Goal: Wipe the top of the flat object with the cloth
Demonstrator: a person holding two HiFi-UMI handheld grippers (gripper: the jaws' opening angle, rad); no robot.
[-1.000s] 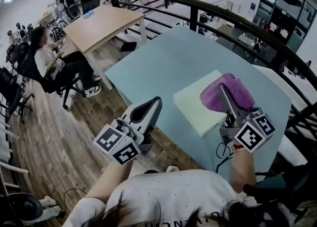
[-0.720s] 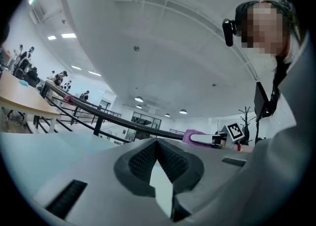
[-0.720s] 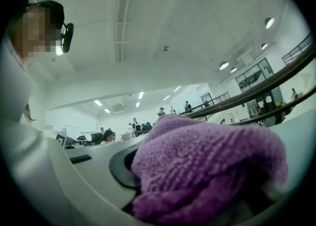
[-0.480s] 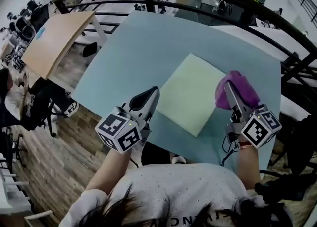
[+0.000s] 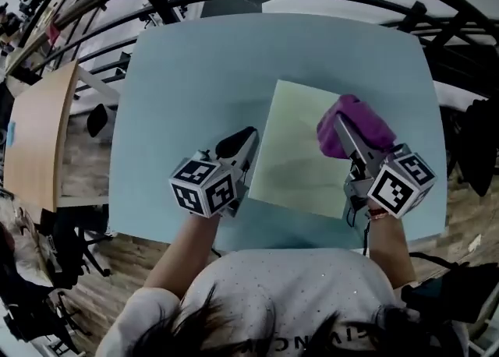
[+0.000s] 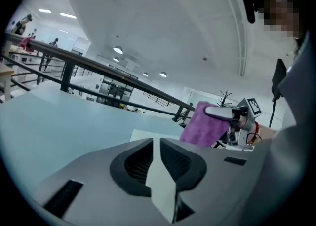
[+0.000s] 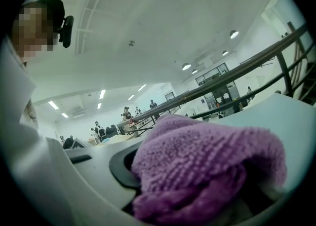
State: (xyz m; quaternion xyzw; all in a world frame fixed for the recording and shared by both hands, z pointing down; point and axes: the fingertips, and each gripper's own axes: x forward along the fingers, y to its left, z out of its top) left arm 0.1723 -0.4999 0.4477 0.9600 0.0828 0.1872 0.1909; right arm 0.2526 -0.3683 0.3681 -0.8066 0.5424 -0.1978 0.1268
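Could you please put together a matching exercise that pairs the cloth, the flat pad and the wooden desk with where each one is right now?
Things:
1. purple cloth
2. pale green flat pad
3. wooden desk

Places:
A. lying flat on the blue table
B. standing left of that table in the head view
C. bunched in the jaws of the right gripper

Pairs: 1-C; 2-A; 3-B

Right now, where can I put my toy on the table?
Bare table: the far strip between the pad and the railing, and the far left corner. Crowded: the near right, where the cloth hangs over the pad.
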